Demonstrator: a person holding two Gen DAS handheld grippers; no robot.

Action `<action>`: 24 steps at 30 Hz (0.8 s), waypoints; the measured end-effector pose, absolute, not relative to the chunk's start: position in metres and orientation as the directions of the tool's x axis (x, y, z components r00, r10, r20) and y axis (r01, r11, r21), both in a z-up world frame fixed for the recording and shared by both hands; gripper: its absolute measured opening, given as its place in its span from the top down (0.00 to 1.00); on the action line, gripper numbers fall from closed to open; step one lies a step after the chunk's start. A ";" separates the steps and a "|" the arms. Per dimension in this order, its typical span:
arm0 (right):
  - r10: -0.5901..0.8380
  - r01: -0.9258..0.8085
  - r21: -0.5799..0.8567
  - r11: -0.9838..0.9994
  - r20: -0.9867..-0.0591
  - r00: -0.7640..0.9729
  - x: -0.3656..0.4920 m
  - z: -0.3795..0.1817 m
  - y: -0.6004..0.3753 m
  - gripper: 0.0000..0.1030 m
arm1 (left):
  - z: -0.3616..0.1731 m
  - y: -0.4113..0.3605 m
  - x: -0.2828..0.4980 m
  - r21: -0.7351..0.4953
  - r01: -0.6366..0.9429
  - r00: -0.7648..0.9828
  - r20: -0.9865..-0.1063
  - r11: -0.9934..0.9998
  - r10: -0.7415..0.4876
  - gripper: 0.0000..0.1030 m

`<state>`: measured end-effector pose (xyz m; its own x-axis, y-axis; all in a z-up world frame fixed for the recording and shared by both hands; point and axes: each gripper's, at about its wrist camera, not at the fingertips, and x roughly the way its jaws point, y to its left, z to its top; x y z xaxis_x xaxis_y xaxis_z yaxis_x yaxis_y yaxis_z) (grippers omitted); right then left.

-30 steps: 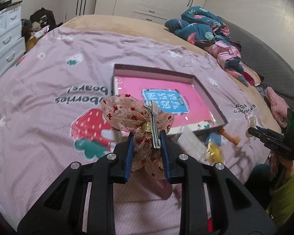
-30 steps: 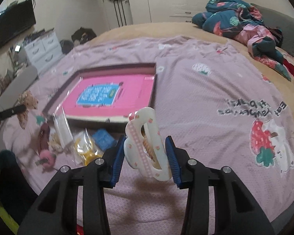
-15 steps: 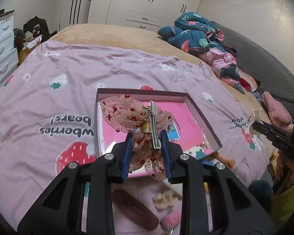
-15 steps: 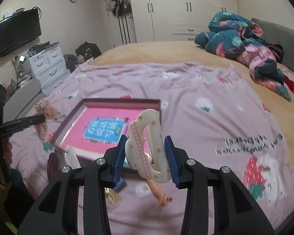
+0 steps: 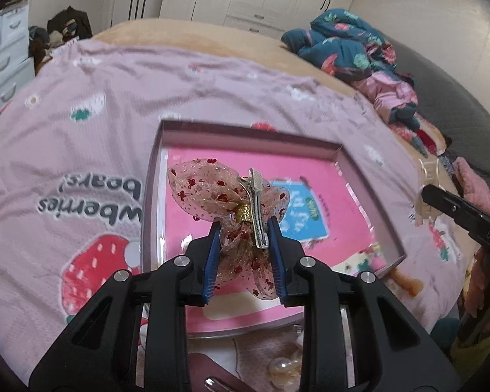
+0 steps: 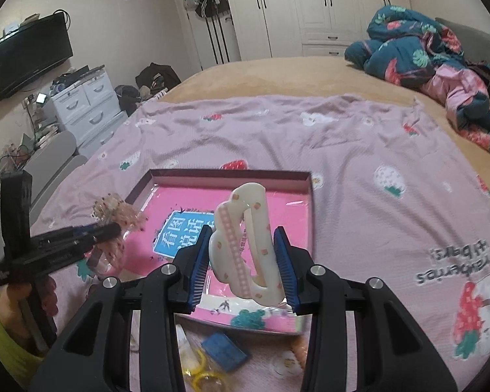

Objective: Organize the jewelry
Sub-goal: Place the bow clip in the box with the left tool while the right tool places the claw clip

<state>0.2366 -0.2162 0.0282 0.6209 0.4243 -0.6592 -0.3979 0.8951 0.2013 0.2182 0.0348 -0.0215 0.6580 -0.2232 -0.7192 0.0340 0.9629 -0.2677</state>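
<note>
My left gripper is shut on a sheer pink bow hair clip with red dots and a metal clip, held above the near part of a shallow box with a pink lining. My right gripper is shut on a cream hair claw clip with pink checks, held above the same box. The left gripper with the bow shows at the left of the right wrist view. The right gripper's finger with the claw clip shows at the right of the left wrist view.
The box lies on a pink strawberry-print blanket on a bed. Small items lie in front of the box: a blue piece, yellow rings, a pearl clip. Crumpled clothes lie at the far right. Drawers stand at the left.
Both grippers have moved forward and closer to the box, each keeping its hold. The box now fills the middle of both views.
</note>
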 end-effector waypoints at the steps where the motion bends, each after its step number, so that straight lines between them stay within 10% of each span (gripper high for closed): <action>1: 0.423 -0.394 0.204 0.896 -0.662 0.619 0.238 0.023 -0.213 0.64 | -0.023 0.035 0.219 -0.267 0.033 0.656 -0.721 0.963 -0.222 0.82; 24: 0.338 -0.332 0.164 0.929 -0.741 0.581 0.241 -0.040 -0.205 0.63 | -0.014 0.052 0.197 -0.256 0.007 0.678 -0.710 0.967 -0.193 0.30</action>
